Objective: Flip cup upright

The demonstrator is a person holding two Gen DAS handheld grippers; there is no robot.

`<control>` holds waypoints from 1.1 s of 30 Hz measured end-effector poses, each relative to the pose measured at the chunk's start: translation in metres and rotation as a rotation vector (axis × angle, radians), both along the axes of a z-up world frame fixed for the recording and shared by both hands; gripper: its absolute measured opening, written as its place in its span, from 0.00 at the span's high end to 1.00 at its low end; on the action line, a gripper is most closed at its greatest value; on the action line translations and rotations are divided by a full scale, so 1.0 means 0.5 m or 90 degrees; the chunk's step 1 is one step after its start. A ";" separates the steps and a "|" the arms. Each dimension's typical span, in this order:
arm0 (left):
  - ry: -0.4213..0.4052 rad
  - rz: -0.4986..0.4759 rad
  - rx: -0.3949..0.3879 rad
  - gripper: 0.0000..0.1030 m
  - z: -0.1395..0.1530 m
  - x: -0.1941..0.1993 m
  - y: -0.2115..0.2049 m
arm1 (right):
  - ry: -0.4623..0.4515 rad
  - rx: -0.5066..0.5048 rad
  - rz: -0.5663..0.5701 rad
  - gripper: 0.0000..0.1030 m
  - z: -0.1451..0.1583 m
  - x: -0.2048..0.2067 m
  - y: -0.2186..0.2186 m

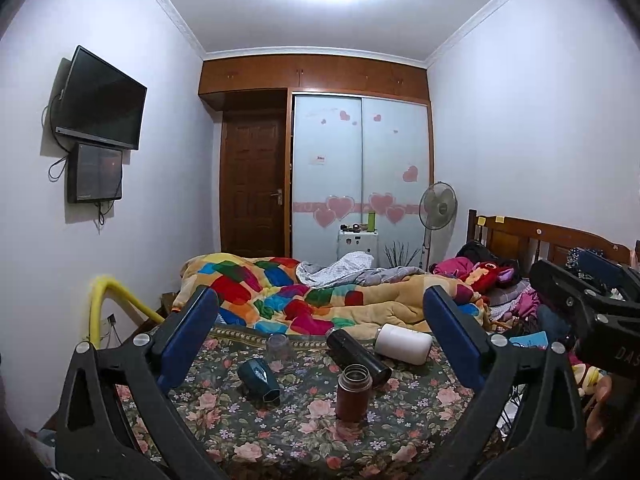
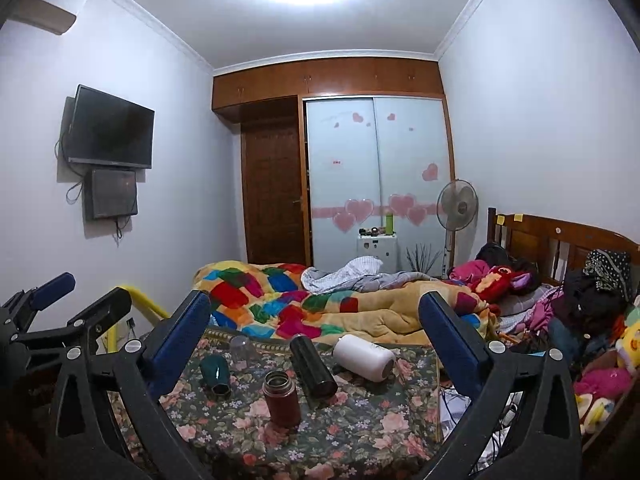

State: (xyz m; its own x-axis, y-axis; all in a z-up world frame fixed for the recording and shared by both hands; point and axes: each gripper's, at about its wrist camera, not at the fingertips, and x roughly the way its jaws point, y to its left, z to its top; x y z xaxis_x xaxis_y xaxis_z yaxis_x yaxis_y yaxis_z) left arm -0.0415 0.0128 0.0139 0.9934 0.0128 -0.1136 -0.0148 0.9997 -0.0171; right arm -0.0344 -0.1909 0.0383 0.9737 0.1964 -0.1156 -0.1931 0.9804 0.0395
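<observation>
While both hover: nothing gripped
Left gripper (image 1: 320,316): jaws spread wide
Right gripper (image 2: 316,316): jaws wide apart
Teal cup (image 1: 259,378): tipped on floral cloth (image 1: 280,436), ahead, nearer the left finger
Brown flask (image 1: 354,392): upright beside it

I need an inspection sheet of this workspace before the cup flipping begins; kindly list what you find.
Surface: floral cloth, patterned, on a raised top.
Job's things: brown flask upright, open-mouthed; black flask, white bottle and teal cup lying over; clear cup upside down.
Clutter: quilt, clothes and toys behind.
Grippers: left gripper and right gripper, jaws open, empty.
Cables: wires under the TV.
Surroundings: wardrobe, fan.
</observation>
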 end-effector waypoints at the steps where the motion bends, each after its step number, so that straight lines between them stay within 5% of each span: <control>1: -0.001 0.000 0.000 0.00 0.000 -0.004 -0.002 | 0.000 0.000 0.001 0.00 -0.001 -0.001 0.000; 33: 0.016 0.007 0.010 0.00 -0.017 0.011 -0.005 | 0.021 0.001 0.005 0.00 -0.003 -0.003 -0.007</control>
State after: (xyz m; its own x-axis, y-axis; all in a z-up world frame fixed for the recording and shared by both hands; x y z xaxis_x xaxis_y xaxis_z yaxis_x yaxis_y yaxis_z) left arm -0.0361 0.0106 0.0052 0.9901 0.0259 -0.1378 -0.0263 0.9997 -0.0008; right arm -0.0360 -0.1944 0.0365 0.9679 0.2040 -0.1468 -0.1991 0.9788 0.0469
